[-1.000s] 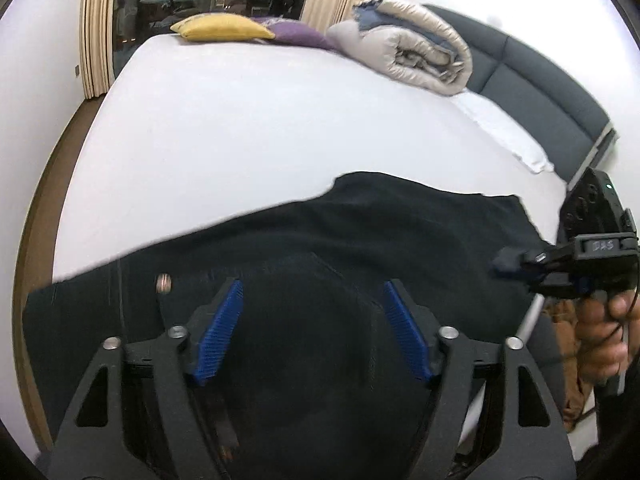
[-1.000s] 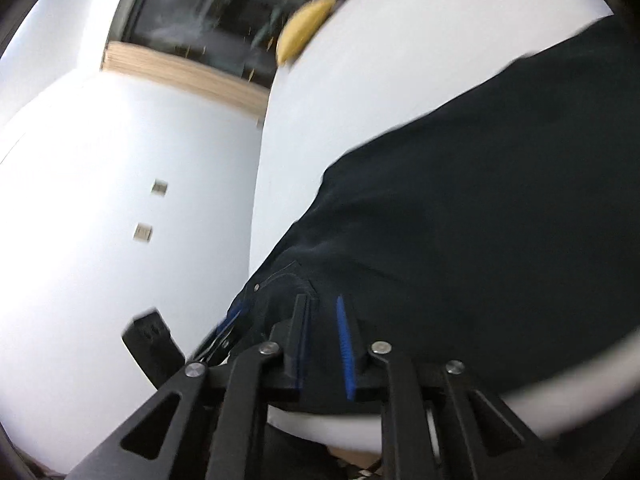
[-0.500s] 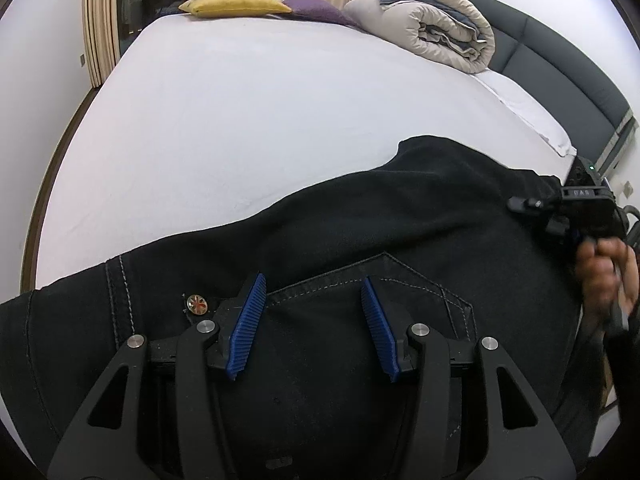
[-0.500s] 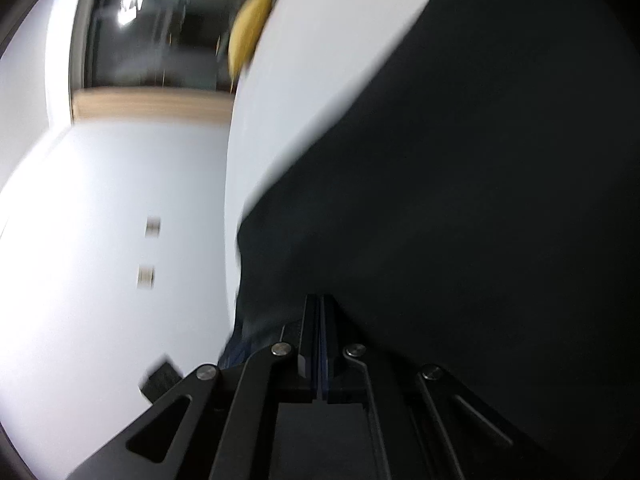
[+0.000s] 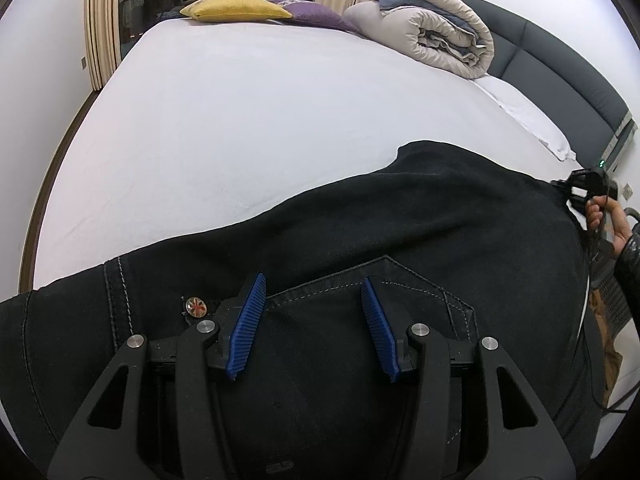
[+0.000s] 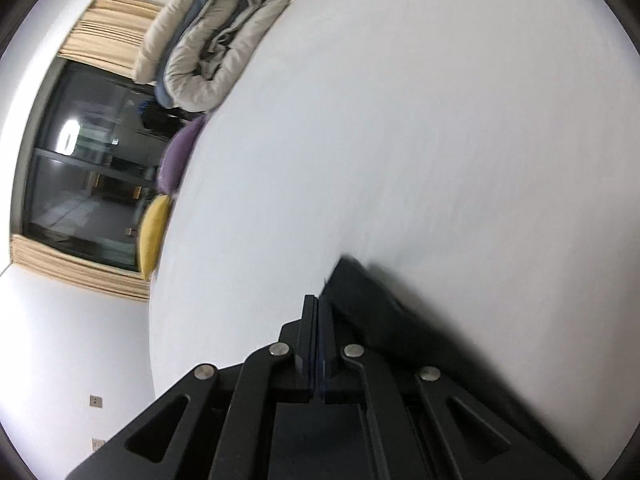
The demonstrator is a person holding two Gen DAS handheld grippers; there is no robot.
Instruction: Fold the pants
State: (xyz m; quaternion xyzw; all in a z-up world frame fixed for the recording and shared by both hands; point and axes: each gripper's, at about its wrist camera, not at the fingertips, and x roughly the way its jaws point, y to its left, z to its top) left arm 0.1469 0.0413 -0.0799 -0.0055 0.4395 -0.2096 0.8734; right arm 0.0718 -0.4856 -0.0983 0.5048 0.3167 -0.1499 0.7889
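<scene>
the wide white-sheeted bed [image 5: 248, 120] carries the black denim pants [image 5: 400, 240] along its near edge, their lower part cut off by the frame. the rolled beige duvet [image 5: 432, 44] and yellow cushion [image 5: 236, 9] lie at the far side. the left gripper [image 5: 312, 320] hovers with fingers spread over a back pocket. only the blurred right wrist view shows the right gripper [image 6: 318, 320] pinched on a pants edge; the left view shows it partly hidden.

left hand-held gripper [image 5: 314, 312] spread, right hand-held gripper [image 6: 319, 320] clamped
</scene>
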